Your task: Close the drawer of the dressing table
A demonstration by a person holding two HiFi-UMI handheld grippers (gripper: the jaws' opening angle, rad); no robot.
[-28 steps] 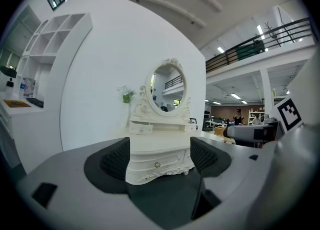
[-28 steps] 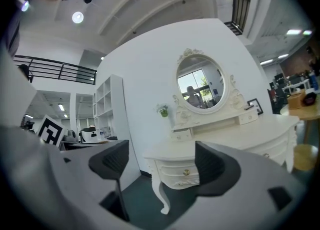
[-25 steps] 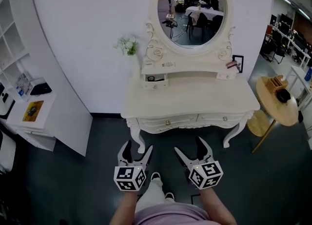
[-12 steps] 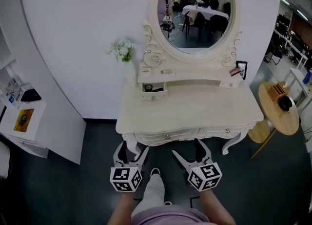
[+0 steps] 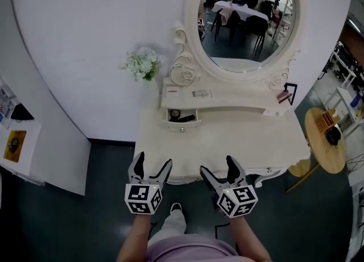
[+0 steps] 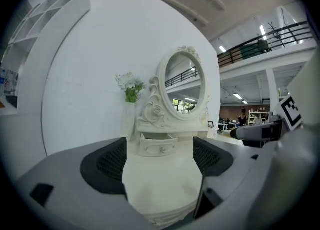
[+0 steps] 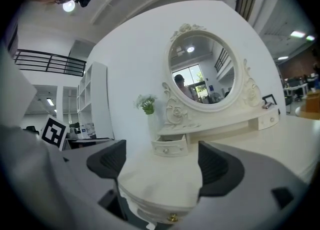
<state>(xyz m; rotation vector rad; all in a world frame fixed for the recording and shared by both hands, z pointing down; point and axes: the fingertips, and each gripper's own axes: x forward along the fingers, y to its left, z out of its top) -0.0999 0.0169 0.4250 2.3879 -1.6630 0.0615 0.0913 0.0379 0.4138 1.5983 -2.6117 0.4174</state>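
The cream dressing table [image 5: 239, 141] stands against the white wall under an oval mirror [image 5: 244, 22]. Its small left drawer [image 5: 183, 117] below the mirror shelf is pulled out, with dark items inside. It also shows straight ahead as the drawer [image 6: 159, 144] in the left gripper view and the drawer [image 7: 171, 146] in the right gripper view. My left gripper [image 5: 152, 163] and right gripper [image 5: 218, 167] hover side by side at the table's front edge, both open and empty, well short of the drawer. Between the jaws of each gripper [image 6: 160, 161] [image 7: 161, 166] lies only bare tabletop.
A vase of white flowers [image 5: 142, 63] stands left of the mirror. A round wooden side table [image 5: 324, 147] is on the right and a white shelf unit [image 5: 23, 136] on the left. The person's legs are below, on the dark floor.
The person has stepped toward the table, which now looks larger and closer. Both grippers moved forward together from over the floor to the table's front edge, staying open.
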